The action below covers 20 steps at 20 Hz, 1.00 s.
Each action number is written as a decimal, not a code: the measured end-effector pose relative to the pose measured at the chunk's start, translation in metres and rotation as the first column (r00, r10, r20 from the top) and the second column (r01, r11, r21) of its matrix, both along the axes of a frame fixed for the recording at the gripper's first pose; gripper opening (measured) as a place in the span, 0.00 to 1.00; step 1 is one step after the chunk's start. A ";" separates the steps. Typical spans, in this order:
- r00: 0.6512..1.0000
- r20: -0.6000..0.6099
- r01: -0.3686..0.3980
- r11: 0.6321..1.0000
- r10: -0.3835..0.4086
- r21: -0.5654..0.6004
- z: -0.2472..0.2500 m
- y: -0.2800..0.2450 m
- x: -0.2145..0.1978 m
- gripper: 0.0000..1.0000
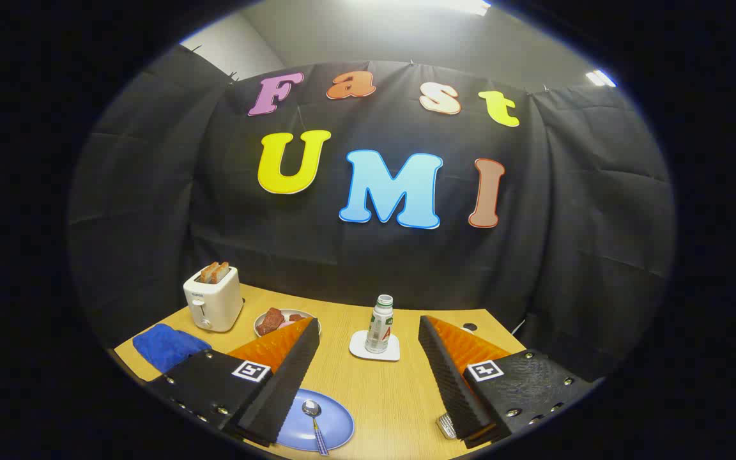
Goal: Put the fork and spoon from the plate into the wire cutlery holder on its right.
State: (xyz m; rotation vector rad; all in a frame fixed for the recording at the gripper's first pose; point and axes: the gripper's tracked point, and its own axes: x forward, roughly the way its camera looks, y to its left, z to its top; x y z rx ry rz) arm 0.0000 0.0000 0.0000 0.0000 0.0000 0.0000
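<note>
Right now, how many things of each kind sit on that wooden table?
Food holders: 3, white toaster, small bowl of red pieces, round blue plate
Cutlery: 1, metal spoon
Drinks: 1, plastic bottle on square white coaster
Cloths: 1, blue cloth
Total: 7
Tongs open, holding nothing.

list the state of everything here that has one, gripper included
gripper: open, fingers spread, holding nothing
spoon: lying on the blue plate, not yet moved
toaster: upright, two slices of toast sticking up from the slots
bottle: upright on a white coaster, cap on
small dish: holding reddish food
blue cloth: bunched beside the toaster
</note>
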 end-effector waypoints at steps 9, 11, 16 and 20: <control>0.998 0.056 0.019 1.000 -0.019 0.005 0.014 -0.002 -0.003 0.96; 0.998 0.058 0.020 1.000 -0.020 0.002 0.013 -0.002 -0.004 0.96; 1.000 0.007 -0.005 1.000 0.005 -0.009 -0.005 0.004 0.000 0.96; 0.998 -0.043 -0.040 0.999 0.039 -0.014 -0.023 0.012 0.003 0.96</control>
